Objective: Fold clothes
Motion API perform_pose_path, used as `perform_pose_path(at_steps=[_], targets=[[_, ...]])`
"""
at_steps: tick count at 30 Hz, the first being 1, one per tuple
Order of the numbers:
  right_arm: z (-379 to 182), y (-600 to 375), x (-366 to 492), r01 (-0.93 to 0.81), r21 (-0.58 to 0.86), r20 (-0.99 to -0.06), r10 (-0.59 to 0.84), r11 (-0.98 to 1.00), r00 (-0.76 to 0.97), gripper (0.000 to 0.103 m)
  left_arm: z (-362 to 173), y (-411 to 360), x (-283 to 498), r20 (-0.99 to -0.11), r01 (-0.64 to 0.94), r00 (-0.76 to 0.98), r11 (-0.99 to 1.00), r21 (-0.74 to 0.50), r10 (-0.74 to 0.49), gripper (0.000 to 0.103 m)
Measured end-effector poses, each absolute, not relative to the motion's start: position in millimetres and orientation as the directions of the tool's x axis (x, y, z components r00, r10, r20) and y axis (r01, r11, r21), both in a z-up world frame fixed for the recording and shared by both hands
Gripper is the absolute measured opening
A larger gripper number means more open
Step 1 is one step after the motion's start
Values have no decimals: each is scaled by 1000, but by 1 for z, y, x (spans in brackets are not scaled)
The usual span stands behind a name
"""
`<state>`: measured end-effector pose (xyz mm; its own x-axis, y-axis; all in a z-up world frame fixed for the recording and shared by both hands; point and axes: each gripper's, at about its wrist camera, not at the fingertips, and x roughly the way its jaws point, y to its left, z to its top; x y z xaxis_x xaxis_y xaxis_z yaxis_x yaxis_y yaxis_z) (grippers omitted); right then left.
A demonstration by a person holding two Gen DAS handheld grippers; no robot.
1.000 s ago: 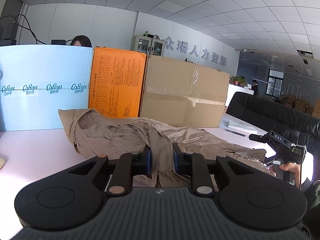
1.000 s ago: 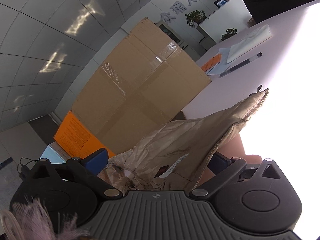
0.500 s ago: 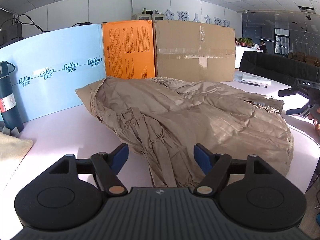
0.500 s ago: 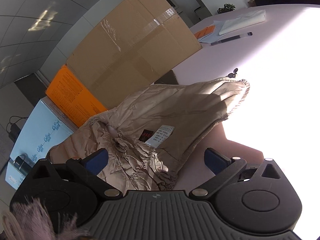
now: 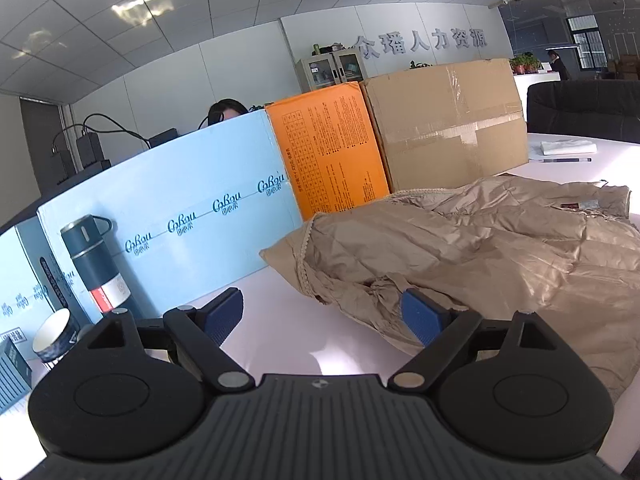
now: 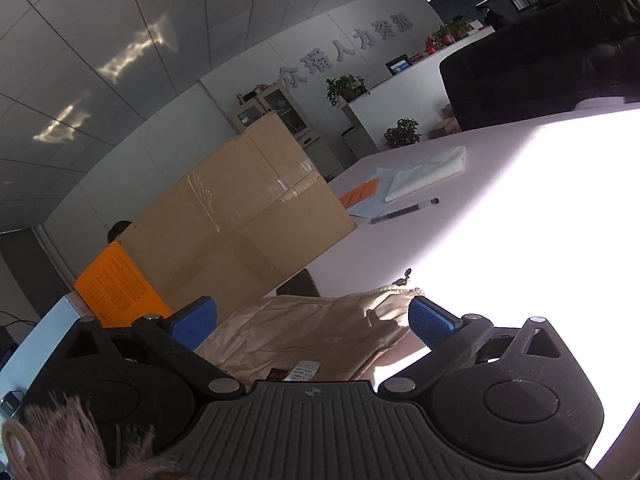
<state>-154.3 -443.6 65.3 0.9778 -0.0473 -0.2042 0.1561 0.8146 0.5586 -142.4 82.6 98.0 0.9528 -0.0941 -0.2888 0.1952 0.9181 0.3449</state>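
A tan quilted garment (image 5: 472,248) lies crumpled on the white table (image 5: 276,320), spreading to the right in the left wrist view. My left gripper (image 5: 322,316) is open just off the garment's left end, its right pad near the crumpled edge and nothing between the fingers. In the right wrist view the same garment (image 6: 320,332) lies low between the blue pads, a white label (image 6: 306,369) showing on it. My right gripper (image 6: 312,320) is open above the cloth and holds nothing.
Behind the garment stand a light blue panel (image 5: 180,216), an orange box (image 5: 332,152) and a taped cardboard box (image 5: 448,120). A dark flask (image 5: 94,260) and a paper cup (image 5: 54,334) stand at the left. A pen (image 6: 404,211) and papers (image 6: 424,174) lie far right.
My left gripper was shut on the garment a second ago; it has let go, opened and swung left. My right gripper has also released the cloth and drawn back; the garment now lies flatter.
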Motion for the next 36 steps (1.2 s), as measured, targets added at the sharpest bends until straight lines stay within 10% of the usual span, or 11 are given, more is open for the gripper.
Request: perform_pose_path(at_steps=[10, 25, 28, 30, 36], targets=[[109, -384, -90, -155, 485, -133, 248, 860, 960, 103, 178, 72, -81, -121, 98, 991, 910, 403, -53, 103], [52, -297, 35, -246, 447, -297, 402, 860, 866, 103, 52, 56, 72, -469, -58, 865, 965, 257, 177, 103], [32, -293, 53, -213, 442, -343, 384, 871, 857, 103, 37, 64, 81, -476, -83, 861, 973, 214, 178, 78], [25, -296, 54, -186, 456, -354, 369, 870, 860, 103, 30, 76, 86, -494, -113, 851, 981, 156, 177, 41], [8, -307, 50, -101, 508, -376, 325, 856, 868, 103, 8, 105, 95, -538, -183, 827, 983, 20, 164, 24]])
